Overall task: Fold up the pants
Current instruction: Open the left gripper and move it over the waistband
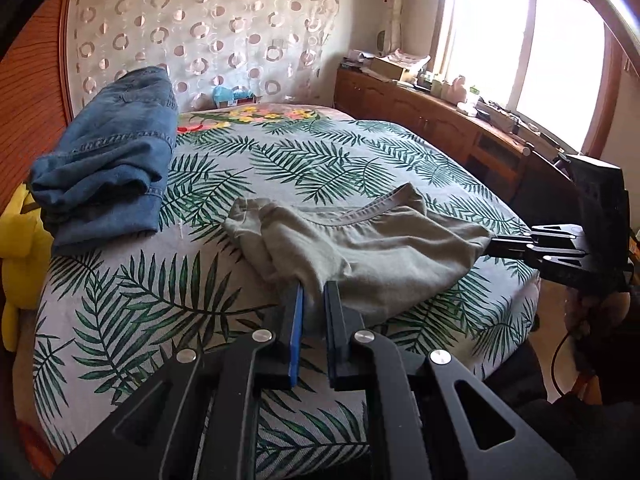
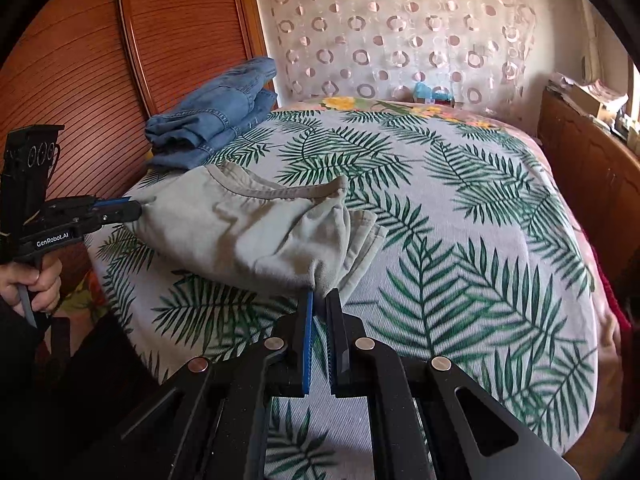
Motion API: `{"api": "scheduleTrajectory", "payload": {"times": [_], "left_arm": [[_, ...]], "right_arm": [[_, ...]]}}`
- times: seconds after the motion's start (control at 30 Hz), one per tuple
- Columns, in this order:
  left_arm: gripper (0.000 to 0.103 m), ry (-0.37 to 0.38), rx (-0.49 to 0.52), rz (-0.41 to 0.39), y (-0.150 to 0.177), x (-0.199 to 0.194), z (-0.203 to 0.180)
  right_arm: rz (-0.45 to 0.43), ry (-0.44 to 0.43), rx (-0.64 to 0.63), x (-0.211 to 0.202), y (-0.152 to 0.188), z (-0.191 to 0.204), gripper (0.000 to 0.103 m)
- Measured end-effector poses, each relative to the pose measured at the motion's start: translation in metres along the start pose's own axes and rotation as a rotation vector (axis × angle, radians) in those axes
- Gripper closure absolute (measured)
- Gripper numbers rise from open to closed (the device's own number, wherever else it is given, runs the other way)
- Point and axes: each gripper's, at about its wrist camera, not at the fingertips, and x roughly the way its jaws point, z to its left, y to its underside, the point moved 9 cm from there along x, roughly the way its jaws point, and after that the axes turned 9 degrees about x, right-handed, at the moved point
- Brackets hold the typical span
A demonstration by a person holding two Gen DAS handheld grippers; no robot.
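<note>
Beige pants (image 1: 372, 244) lie partly folded near the front edge of a bed with a palm-leaf cover (image 1: 280, 152). My left gripper (image 1: 314, 286) is shut on the left corner of the beige pants and lifts it slightly. My right gripper (image 2: 320, 294) is shut on the right corner of the beige pants (image 2: 248, 224). The right gripper also shows in the left wrist view (image 1: 494, 244), and the left gripper shows in the right wrist view (image 2: 138, 206). The cloth hangs stretched between the two grippers, waistband toward the far side.
Folded blue jeans (image 1: 108, 160) lie at the bed's left side near a wooden headboard (image 2: 80, 60); they also show in the right wrist view (image 2: 216, 120). A yellow soft toy (image 1: 20, 248) sits left. A wooden cabinet (image 1: 440, 120) with clutter stands under the window at right.
</note>
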Motion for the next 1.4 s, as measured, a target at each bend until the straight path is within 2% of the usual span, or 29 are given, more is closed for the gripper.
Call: {"api": "scheduleTrajectory", "payload": {"times": [0.27, 0.47, 0.53, 0.57, 0.6, 0.63, 0.7, 0.97, 1.13, 1.4], "left_arm": [[0.091, -0.026, 0.013, 0.001, -0.007, 0.002, 0.003], [0.072, -0.048, -0.016, -0.007, -0.009, 0.005, 0.011], [0.056, -0.047, -0.02, -0.017, -0.012, 0.004, 0.012], [0.055, -0.045, -0.021, -0.018, -0.012, 0.004, 0.012], [0.049, -0.044, -0.023, -0.015, -0.013, 0.005, 0.012], [0.037, -0.043, -0.026, -0.012, -0.013, 0.006, 0.013], [0.022, -0.036, -0.042, -0.023, -0.015, 0.008, 0.016], [0.022, -0.055, -0.057, 0.018, -0.019, 0.036, 0.027], [0.022, -0.074, -0.045, 0.051, -0.016, 0.053, 0.035], [0.022, -0.079, -0.037, 0.095, -0.014, 0.072, 0.046]], "right_arm": [[-0.014, -0.002, 0.002, -0.008, -0.004, 0.005, 0.097], [-0.046, 0.004, -0.003, -0.017, -0.009, 0.007, 0.097], [-0.058, 0.002, -0.007, -0.022, -0.012, 0.008, 0.097], [-0.064, 0.006, -0.012, -0.023, -0.014, 0.009, 0.097], [-0.071, 0.013, -0.016, -0.023, -0.015, 0.009, 0.097], [-0.075, 0.018, -0.019, -0.022, -0.016, 0.009, 0.097], [-0.072, 0.023, -0.02, -0.018, -0.017, 0.008, 0.097], [-0.039, 0.066, -0.02, 0.028, -0.029, 0.006, 0.059], [-0.007, 0.087, 0.007, 0.058, -0.039, 0.001, 0.056], [0.028, 0.129, 0.072, 0.083, -0.048, -0.007, 0.056]]}}
